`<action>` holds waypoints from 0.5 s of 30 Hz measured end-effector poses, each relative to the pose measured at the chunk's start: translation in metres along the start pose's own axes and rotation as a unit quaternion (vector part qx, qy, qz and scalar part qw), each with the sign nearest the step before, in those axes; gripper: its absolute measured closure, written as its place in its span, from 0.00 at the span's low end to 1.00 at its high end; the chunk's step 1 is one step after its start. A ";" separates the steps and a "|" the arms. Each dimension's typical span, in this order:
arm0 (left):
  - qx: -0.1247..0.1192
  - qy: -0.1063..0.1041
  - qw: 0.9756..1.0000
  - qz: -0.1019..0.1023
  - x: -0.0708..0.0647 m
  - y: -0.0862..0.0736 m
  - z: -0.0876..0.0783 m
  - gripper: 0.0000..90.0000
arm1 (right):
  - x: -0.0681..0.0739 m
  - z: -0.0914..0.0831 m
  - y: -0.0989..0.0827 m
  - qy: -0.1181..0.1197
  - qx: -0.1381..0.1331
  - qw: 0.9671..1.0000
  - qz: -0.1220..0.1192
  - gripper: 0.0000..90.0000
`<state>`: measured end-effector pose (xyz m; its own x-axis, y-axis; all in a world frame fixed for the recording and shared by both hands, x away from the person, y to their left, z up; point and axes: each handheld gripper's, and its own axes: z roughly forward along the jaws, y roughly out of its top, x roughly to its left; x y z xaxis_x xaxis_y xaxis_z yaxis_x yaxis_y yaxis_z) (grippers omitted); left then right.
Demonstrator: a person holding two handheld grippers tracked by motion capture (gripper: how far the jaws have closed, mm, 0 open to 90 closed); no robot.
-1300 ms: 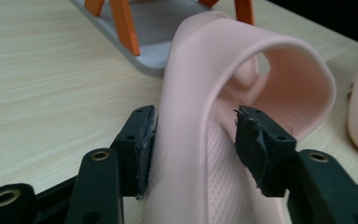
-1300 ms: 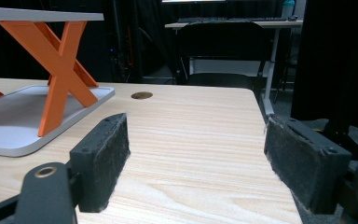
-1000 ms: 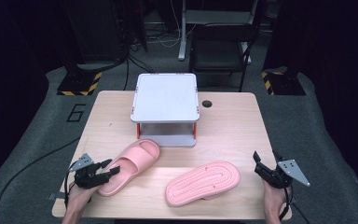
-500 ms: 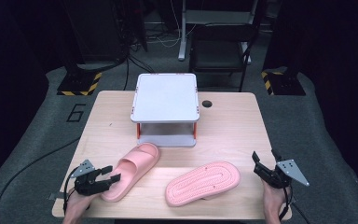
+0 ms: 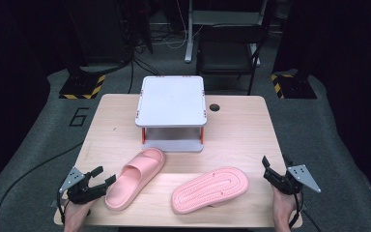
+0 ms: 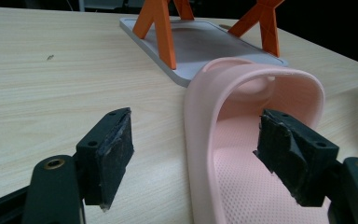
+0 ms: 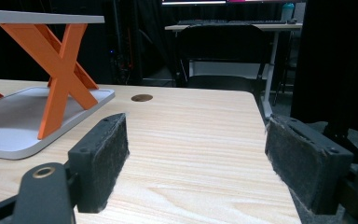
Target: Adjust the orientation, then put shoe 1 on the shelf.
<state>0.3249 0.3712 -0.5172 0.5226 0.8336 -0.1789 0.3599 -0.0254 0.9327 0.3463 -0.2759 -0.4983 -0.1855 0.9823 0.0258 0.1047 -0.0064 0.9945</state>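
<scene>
Releasing the upright slipper point(image 5: 136, 178) looks like the step in hand: the left tongs point(image 5: 102, 180) have just been opening, and their pads straddle the slipper's heel-side wall without pressing it. To do it well, back straight away from the heel so neither pad drags the slipper across the tabletop point(image 5: 241, 125). The right tongs point(image 5: 269, 170) hang open and empty at the right edge. Counted: two pink slippers, the second point(image 5: 210, 188) sole-up just beside the first; one grey rack point(image 5: 171, 112) behind them.
</scene>
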 end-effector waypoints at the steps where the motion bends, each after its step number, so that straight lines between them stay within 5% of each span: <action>1: -0.001 0.003 1.000 0.001 0.000 0.000 0.001 0.28 | 0.000 0.000 0.000 0.000 0.001 1.000 -0.002 0.23; 15: 0.042 -0.032 0.997 0.050 -0.011 0.008 0.025 0.33 | 0.003 0.003 -0.001 0.007 0.006 1.000 -0.004 0.23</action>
<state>0.3414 0.3481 -0.5160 0.6067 0.7875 -0.1082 0.3658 -0.1556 0.9176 0.3483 -0.2729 -0.4995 -0.1999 0.9796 0.0202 0.1145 0.0029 0.9934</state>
